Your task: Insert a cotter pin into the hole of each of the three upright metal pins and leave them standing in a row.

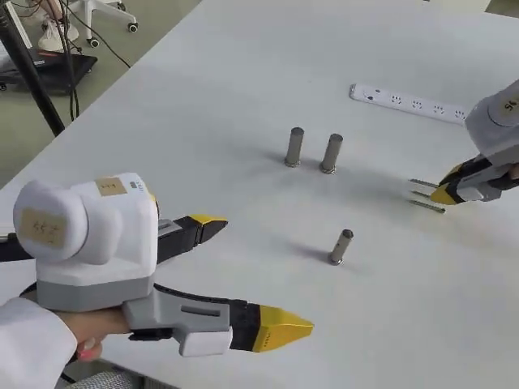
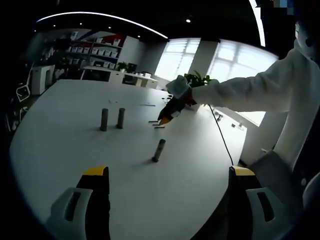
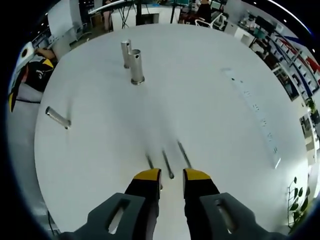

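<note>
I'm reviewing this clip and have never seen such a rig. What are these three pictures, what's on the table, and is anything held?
No robot: a person holds a gripper in each hand. One picture comes from a headset camera, the two round ones from cameras on the grippers. The left gripper is wide open and empty. The right gripper, jaws slightly apart, is close to three cotter pins lying on the white table. Three metal pins stand there, two together, one apart. A power strip lies beyond.
</note>
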`<state>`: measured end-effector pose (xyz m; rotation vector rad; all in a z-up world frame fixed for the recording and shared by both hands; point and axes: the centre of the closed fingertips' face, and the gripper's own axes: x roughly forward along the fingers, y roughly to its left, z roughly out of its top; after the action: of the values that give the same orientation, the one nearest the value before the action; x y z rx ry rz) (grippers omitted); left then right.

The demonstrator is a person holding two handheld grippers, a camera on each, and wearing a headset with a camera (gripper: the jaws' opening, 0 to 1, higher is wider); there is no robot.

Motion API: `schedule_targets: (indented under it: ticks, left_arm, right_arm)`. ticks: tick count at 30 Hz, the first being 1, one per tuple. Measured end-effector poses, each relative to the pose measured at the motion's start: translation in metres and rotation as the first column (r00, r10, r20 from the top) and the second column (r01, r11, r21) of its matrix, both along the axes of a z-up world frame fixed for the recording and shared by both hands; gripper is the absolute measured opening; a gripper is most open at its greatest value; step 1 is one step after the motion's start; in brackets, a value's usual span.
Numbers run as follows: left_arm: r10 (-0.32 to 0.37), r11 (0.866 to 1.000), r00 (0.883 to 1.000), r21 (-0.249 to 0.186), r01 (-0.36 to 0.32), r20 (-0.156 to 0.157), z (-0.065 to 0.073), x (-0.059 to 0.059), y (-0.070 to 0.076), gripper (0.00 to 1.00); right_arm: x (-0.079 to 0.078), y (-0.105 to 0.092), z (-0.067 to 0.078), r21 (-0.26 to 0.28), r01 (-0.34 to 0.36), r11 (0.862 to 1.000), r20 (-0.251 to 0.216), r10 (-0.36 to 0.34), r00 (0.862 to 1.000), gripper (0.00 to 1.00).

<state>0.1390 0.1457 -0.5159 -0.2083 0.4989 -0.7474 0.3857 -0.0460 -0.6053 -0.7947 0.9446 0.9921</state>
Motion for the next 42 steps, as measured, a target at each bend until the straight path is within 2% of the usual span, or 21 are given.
schedule_targets:
  ticks: [7,12,15,19,24,28,32,38,42]
  left_arm:
    - [0.009,1.000,1.000,-0.008,-0.010,-0.011,-0.002,-0.001,-0.001,0.99]
    - [0.005,1.000,1.000,-0.007,-0.005,-0.019,-0.004,-0.004,-0.003,0.99]
    - [0.003,1.000,1.000,-0.005,-0.003,-0.025,-0.006,-0.005,-0.003,0.99]
    - [0.004,1.000,0.999,-0.002,-0.004,-0.049,-0.010,-0.007,-0.004,0.99]
    - [0.006,1.000,0.999,-0.005,-0.006,-0.046,-0.010,-0.008,-0.004,0.99]
    - [0.003,1.000,0.999,0.011,-0.003,-0.044,-0.009,-0.008,-0.003,0.99]
    - [0.006,1.000,0.999,-0.005,-0.006,-0.034,-0.003,-0.008,-0.003,0.99]
    - [0.006,1.000,1.000,-0.008,-0.006,-0.018,0.001,-0.007,-0.004,0.99]
    - [-0.004,1.000,1.000,0.011,0.004,-0.007,0.003,-0.006,-0.003,0.99]
  right_arm:
    - [-0.005,-0.003,-0.005,-0.034,-0.025,0.999,-0.023,0.024,0.999,0.08]
    - [-0.007,-0.001,-0.005,-0.028,-0.040,0.999,-0.036,0.039,0.999,0.07]
    - [-0.016,0.001,-0.006,-0.020,-0.060,0.998,-0.078,0.059,0.995,0.01]
    - [-0.015,0.002,-0.005,-0.042,-0.077,0.996,-0.065,0.075,0.995,0.01]
    - [-0.011,0.001,-0.007,-0.068,-0.099,0.993,-0.058,0.095,0.994,0.00]
    - [-0.007,0.000,-0.008,-0.096,-0.108,0.989,-0.055,0.103,0.993,0.00]
    - [-0.008,0.001,-0.007,-0.130,-0.130,0.983,-0.055,0.124,0.991,0.00]
    - [-0.009,0.002,-0.006,-0.144,-0.122,0.982,-0.050,0.116,0.992,0.00]
    - [-0.008,0.002,-0.007,-0.150,-0.122,0.981,-0.044,0.116,0.992,0.00]
